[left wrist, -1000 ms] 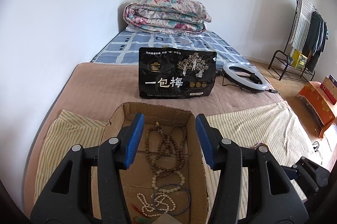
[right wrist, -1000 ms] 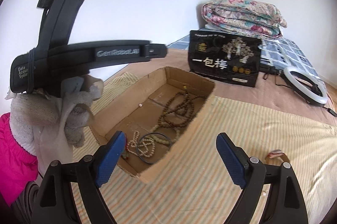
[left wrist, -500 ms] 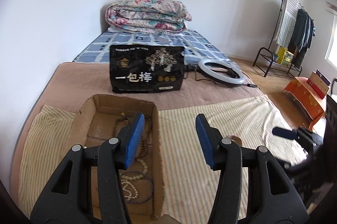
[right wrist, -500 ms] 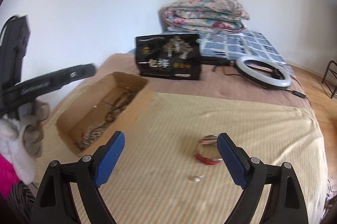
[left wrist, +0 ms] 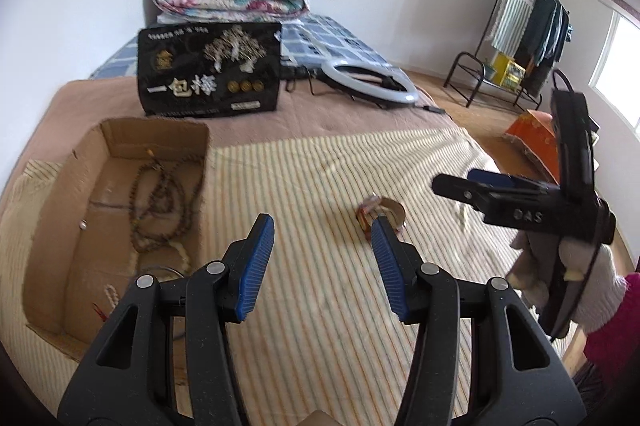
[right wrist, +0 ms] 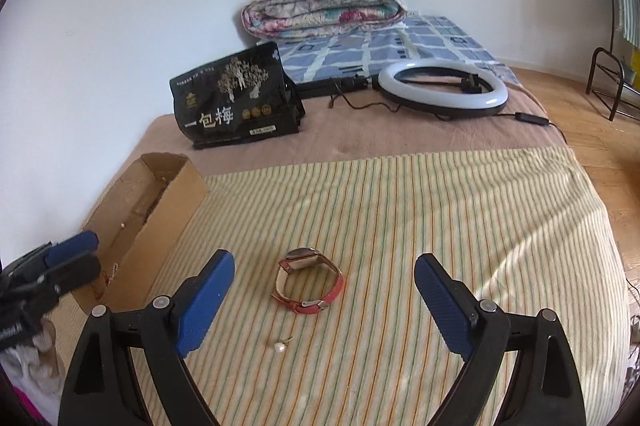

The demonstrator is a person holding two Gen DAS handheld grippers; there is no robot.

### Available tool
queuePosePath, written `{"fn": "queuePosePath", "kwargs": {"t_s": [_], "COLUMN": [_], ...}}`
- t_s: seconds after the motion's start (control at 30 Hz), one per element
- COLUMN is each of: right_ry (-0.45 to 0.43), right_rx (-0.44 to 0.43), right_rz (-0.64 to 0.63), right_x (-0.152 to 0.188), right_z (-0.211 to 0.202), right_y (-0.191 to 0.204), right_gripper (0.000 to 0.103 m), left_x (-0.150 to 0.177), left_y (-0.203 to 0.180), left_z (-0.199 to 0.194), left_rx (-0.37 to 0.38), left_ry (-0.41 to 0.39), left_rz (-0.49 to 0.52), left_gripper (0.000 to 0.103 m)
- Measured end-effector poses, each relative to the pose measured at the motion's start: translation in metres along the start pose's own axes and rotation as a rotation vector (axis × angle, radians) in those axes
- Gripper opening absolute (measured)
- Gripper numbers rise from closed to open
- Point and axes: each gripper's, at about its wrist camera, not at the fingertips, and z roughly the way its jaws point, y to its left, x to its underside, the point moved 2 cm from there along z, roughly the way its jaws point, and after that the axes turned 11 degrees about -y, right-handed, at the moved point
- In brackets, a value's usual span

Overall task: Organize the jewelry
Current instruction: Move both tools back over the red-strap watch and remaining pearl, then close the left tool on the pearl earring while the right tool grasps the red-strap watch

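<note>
both claws gaped apart, empty. watch (right wrist: 307,281) at frame centre looked light, floppy strap; pinch the case.

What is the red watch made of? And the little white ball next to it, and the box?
The watch seems to have a red leather-like strap with a shiny metal case and buckle. The little white ball looks like a glossy pearl on a gold-coloured stud, though it may be plastic. The box is plain brown cardboard, matte with raw cut edges.
</note>
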Motion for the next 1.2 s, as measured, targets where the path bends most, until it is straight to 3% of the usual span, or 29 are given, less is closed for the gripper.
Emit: {"fn": "queuePosePath", "kwargs": {"t_s": [0.47, 1.0, 1.07, 1.2], "right_ry": [0.108, 0.156, 0.157, 0.154], "right_rx": [-0.025, 0.008, 0.017, 0.026], "right_rz": [-0.033, -0.101, -0.111, -0.125], "right_x": [0.029, 0.04, 0.04, 0.039], "right_z": [0.051, 0.084, 0.086, 0.089], "right_y": [0.007, 0.016, 0.015, 0.015], "right_gripper": [0.093, 0.093, 0.093, 0.092], "left_x": [0.043, 0.053, 0.054, 0.055], "left_y": [-0.021, -0.015, -0.015, -0.015], "left_z": [0.03, 0.051, 0.053, 0.059], "left_rx": [0.035, 0.038, 0.037, 0.037], "left_ry": [0.118, 0.161, 0.164, 0.173], "left_rz": [0.039, 0.041, 0.04, 0.038], "left_gripper": [0.052, 0.051, 0.046, 0.045]}}
